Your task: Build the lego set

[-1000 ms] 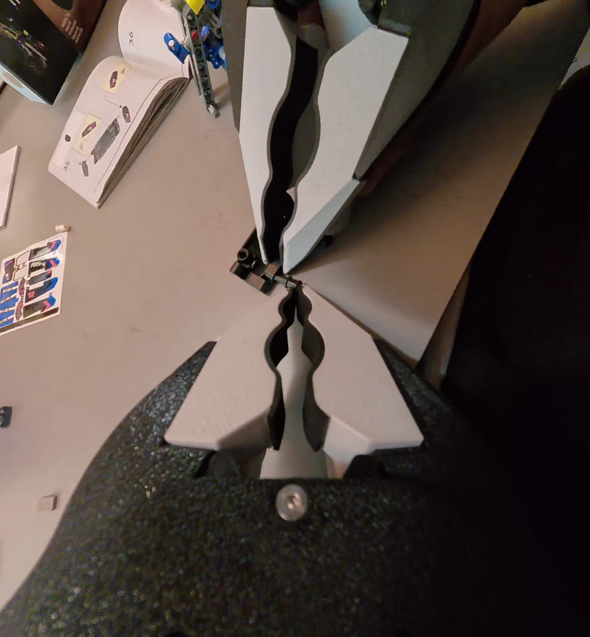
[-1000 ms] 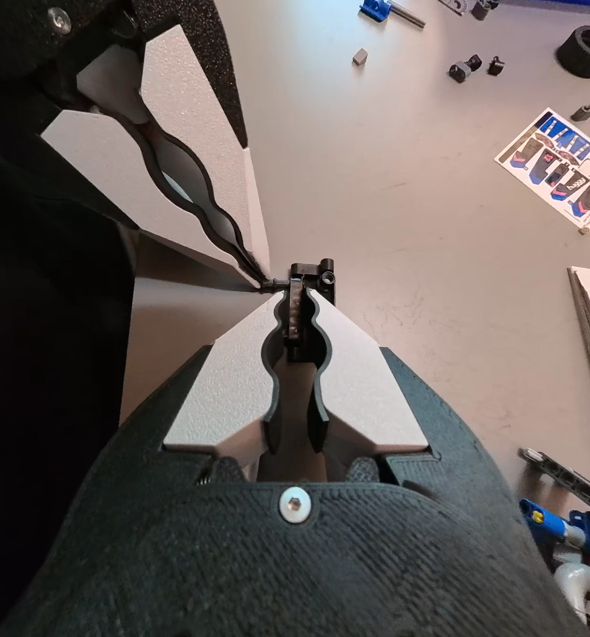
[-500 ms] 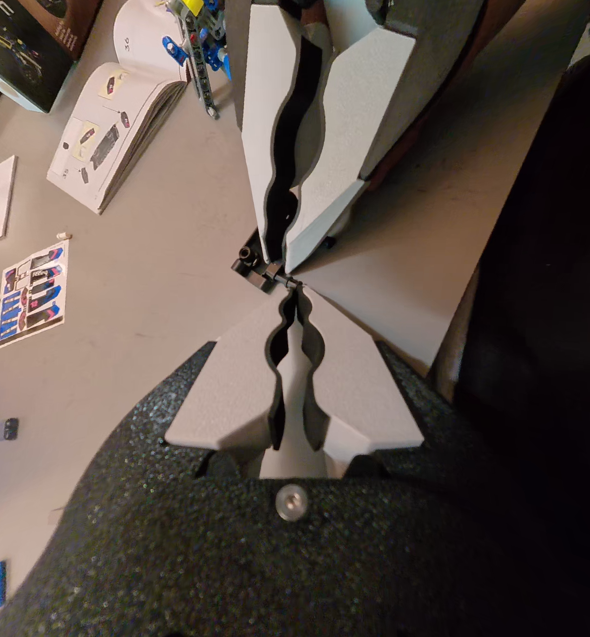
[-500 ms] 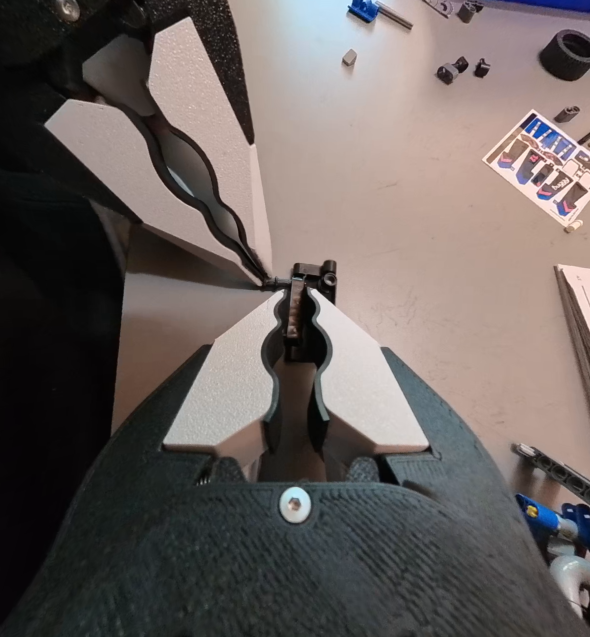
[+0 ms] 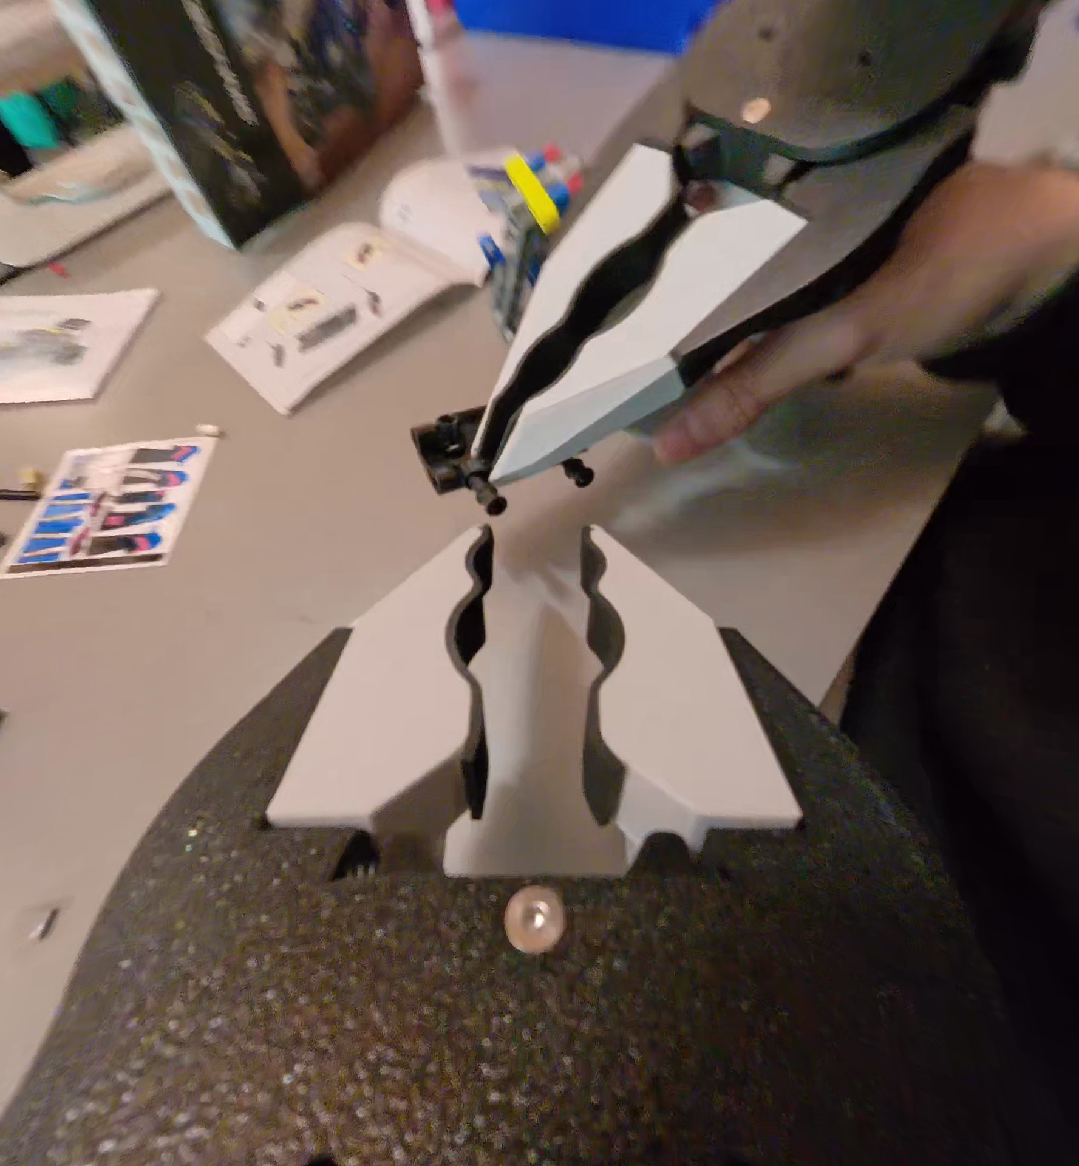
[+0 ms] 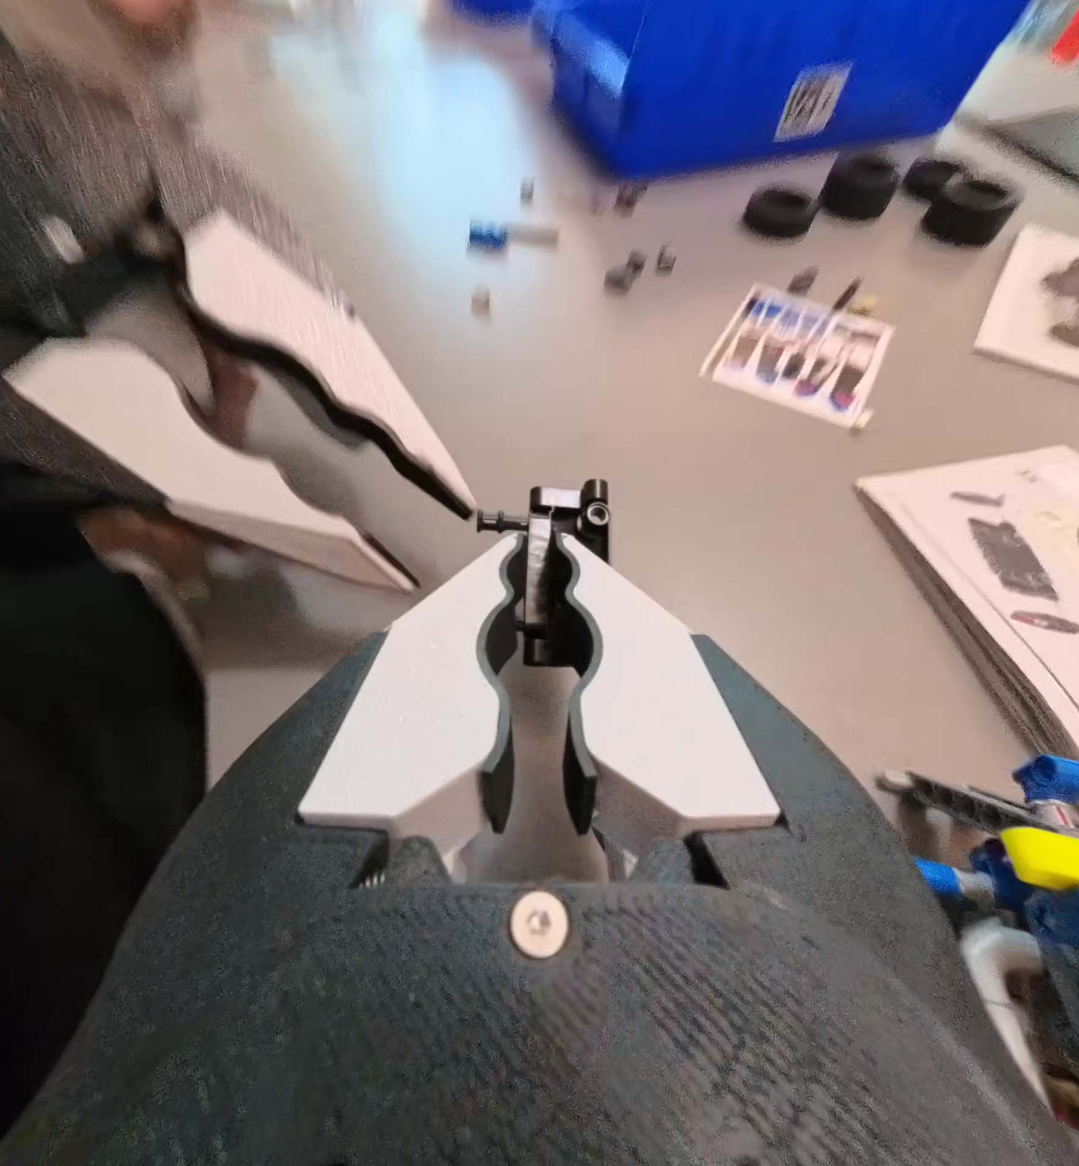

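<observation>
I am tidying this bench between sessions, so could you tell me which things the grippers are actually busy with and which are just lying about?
In hand:
- black brick assembly, clamped in the right gripper
- its black pin, just ahead of the open, empty left gripper

Lying about:
- sticker sheet
- open instruction booklet
- black tyres
- blue bin
- printed box

From my left gripper (image 5: 535, 536), the sticker sheet (image 5: 104, 508) lies left on the table (image 5: 208, 631), open booklet (image 5: 341, 303) behind it, box (image 5: 240, 94) farther back.

A sticker sheet (image 5: 104, 505), open booklet (image 5: 347, 296), blue bin (image 6: 776, 69) and black tyres (image 6: 858, 186) lie about.
</observation>
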A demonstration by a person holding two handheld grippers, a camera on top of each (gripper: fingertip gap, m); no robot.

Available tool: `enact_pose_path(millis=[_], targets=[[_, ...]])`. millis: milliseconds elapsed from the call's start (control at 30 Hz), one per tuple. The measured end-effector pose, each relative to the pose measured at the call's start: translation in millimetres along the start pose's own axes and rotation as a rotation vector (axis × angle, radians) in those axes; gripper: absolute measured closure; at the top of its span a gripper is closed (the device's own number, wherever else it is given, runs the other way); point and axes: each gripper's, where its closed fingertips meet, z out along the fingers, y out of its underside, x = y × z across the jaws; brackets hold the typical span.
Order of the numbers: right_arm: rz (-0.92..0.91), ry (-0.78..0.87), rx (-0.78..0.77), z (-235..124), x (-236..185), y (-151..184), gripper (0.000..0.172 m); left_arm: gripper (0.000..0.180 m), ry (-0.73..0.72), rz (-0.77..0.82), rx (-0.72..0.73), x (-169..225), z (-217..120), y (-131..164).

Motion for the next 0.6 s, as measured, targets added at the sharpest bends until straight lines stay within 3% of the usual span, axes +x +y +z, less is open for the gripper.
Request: enact_pose_path(millis=[100,233,333,600], targets=[[0.137,0.014,0.197,-16,4,-38,0.168,0.153,-0.113,-0.007,0.101,-13,-9,-29],[0.097,0.038,0.27,-30,-5,-62,0.168,0.158,-0.241,0.123,0.196,-22,-24,-66],[0.04,0.094,0.315,-40,-11,-77,0.168,0.175,-0.302,0.203,0.21,-22,-31,-78],[-0.058,0.131,0.383,-58,-29,-100,0.168,0.176,-0.336,0.281,0.238,-13,-55,-99]])
